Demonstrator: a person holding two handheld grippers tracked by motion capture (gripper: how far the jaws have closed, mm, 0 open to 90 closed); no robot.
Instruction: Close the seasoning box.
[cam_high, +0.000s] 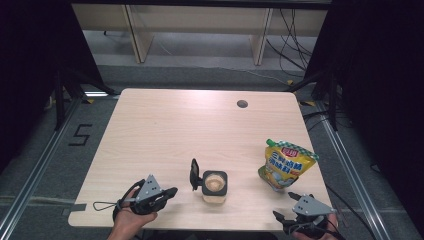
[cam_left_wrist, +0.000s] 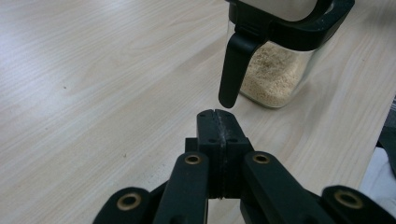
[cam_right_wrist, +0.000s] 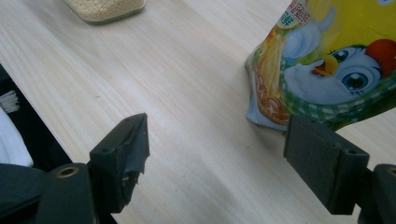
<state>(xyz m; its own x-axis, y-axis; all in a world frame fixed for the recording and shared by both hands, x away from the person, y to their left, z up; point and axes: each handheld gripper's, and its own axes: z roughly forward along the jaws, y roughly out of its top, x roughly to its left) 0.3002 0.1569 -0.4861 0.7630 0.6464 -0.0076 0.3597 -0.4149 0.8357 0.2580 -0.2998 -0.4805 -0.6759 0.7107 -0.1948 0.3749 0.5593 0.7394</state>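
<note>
A clear jar (cam_high: 215, 186) with a black rim holds pale granules and stands near the table's front middle. Its black flip lid (cam_high: 194, 174) stands open on the jar's left side. My left gripper (cam_high: 172, 191) lies low at the front left, pointing at the jar. In the left gripper view the left gripper (cam_left_wrist: 218, 114) is shut with nothing between its jaws, just short of the hanging lid (cam_left_wrist: 233, 70) and the jar (cam_left_wrist: 275, 74). A yellow snack bag (cam_high: 286, 165) stands at the right. My right gripper (cam_high: 283, 205) is open in front of the bag (cam_right_wrist: 327, 60), its jaws (cam_right_wrist: 217, 140) apart over bare wood.
The light wooden table (cam_high: 165, 130) has a round cable hole (cam_high: 242, 104) near its far edge. The jar's base (cam_right_wrist: 105, 7) sits at the top left of the right gripper view. Both hands rest at the table's front edge. Dark floor and rails surround the table.
</note>
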